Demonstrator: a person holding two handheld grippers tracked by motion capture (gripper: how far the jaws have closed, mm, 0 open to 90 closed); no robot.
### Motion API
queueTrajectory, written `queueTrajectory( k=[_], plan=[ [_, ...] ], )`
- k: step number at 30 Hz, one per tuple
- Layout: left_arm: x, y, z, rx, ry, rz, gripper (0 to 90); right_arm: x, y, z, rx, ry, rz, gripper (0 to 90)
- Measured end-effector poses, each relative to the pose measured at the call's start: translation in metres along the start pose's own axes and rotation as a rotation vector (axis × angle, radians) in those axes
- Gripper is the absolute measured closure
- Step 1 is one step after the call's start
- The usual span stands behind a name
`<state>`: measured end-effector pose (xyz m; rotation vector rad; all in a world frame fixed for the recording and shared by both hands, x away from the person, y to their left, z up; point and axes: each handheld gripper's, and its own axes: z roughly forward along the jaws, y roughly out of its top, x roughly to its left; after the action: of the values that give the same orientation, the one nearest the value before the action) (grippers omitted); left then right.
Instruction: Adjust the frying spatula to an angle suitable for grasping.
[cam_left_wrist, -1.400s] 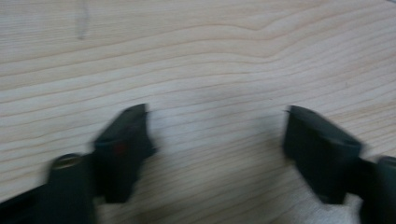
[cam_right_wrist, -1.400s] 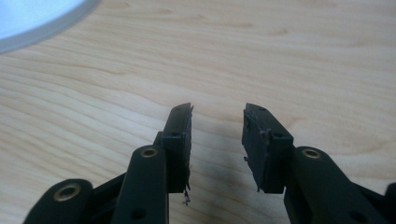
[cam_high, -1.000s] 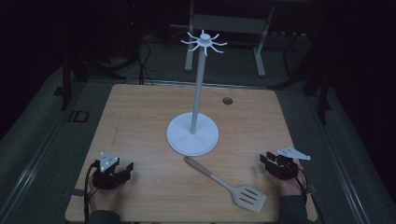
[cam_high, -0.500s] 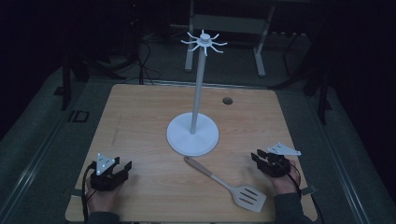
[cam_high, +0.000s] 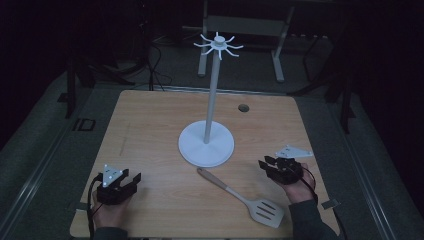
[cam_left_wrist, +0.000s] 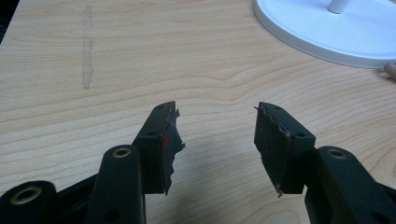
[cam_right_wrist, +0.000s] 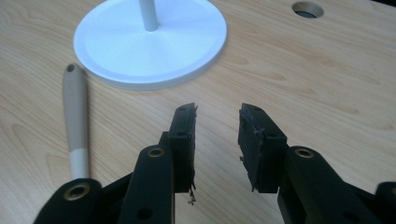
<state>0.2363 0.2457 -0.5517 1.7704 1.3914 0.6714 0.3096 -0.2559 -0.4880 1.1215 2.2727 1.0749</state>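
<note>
Spatula (cam_high: 243, 197) lies flat, handle toward stand (cam_high: 206, 148)

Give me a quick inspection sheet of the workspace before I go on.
Surface: wooden table, a round hole near its far edge, a faint streak.
Job's things: spatula lying flat, handle end beside the white hook stand; stand upright, hooks bare.
Clutter: nothing seen.
Grippers: left gripper open over bare wood; right gripper slightly apart, nothing between its jaws, spatula handle to its side.
Cables: one trails from each gripper; more on the floor behind.
Surroundings: dark room, grey metal frame beyond the table.
</note>
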Motion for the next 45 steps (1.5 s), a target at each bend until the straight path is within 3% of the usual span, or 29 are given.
queueTrajectory(
  k=[8, 24, 34, 36, 45],
  plan=[
    [0.0, 0.0, 0.0, 0.004, -0.004, -0.005, 49.9, 0.017, 0.02, 0.006, 0.047, 0.024, -0.092, 66.6],
    [0.0, 0.0, -0.001, 0.0, 0.002, -0.007, 50.0, 0.051, 0.045, 0.028, 0.143, 0.084, -0.218, 64.9],
    [0.001, 0.0, -0.001, -0.004, 0.005, -0.008, 50.0, 0.065, 0.05, 0.042, 0.199, 0.112, -0.26, 65.1],
    [0.0, 0.0, -0.001, -0.005, 0.006, -0.007, 50.0, 0.069, 0.049, 0.048, 0.226, 0.135, -0.262, 68.0],
    [0.0, 0.0, -0.001, -0.006, 0.007, -0.007, 50.0, 0.082, 0.041, 0.063, 0.279, 0.162, -0.289, 68.1]
  ],
)
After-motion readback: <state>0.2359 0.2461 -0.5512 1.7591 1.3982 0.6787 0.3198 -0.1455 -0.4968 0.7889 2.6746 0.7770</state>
